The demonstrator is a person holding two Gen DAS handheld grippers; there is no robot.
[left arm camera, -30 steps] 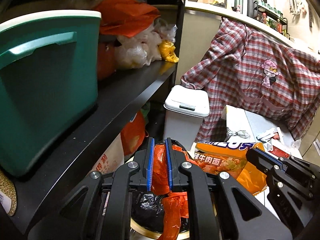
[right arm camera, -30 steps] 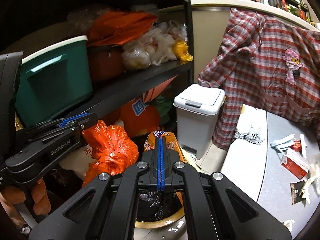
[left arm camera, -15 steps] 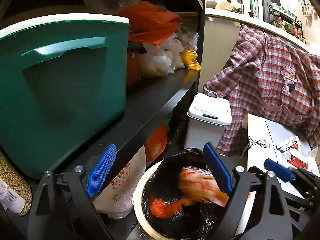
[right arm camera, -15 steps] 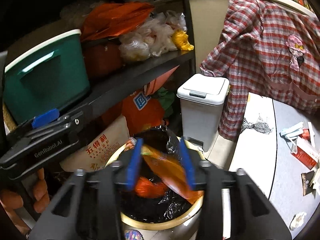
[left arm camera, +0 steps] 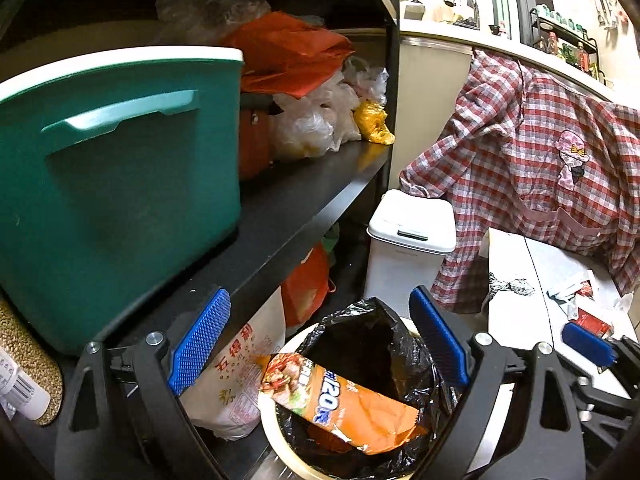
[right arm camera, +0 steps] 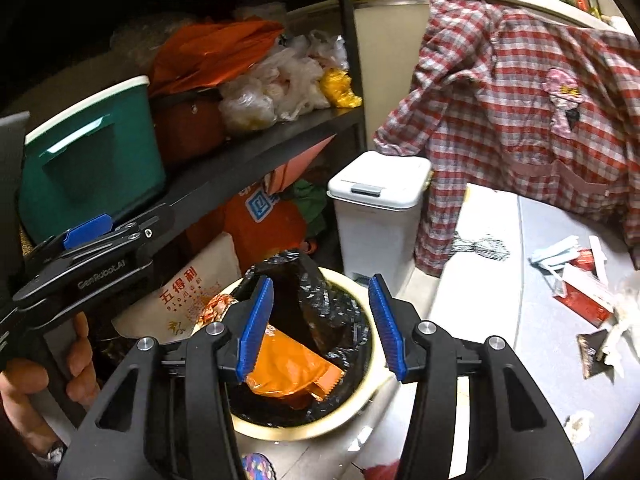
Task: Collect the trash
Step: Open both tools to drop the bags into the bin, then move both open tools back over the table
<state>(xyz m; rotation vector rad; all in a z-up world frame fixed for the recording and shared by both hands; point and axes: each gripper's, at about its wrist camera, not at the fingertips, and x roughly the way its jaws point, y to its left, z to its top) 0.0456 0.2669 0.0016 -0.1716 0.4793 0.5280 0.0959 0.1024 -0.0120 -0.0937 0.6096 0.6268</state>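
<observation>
A round cream bin [left arm camera: 267, 412] lined with a black bag [left arm camera: 360, 340] stands below both grippers; it also shows in the right wrist view [right arm camera: 368, 376]. An orange snack wrapper [left arm camera: 352, 408] lies across its mouth, also seen from the right wrist [right arm camera: 292, 368]. My left gripper [left arm camera: 320, 348] is open and empty above the bin. My right gripper [right arm camera: 322, 328] is open and empty above it too. More trash, red and white wrappers [right arm camera: 580, 280] and crumpled tissue [right arm camera: 624, 320], lies on the grey table [right arm camera: 520, 320] at right.
A black shelf [left arm camera: 288, 208] at left carries a green tub [left arm camera: 112, 184] and plastic bags [left arm camera: 320, 120]. A white lidded bin [right arm camera: 376, 208] stands behind the round bin. A plaid shirt [right arm camera: 520, 112] hangs at right. A rice sack [right arm camera: 180, 300] sits under the shelf.
Both grippers opened. The left let go of the orange plastic bag and the right let go of the snack wrapper; both dropped into the bin.
</observation>
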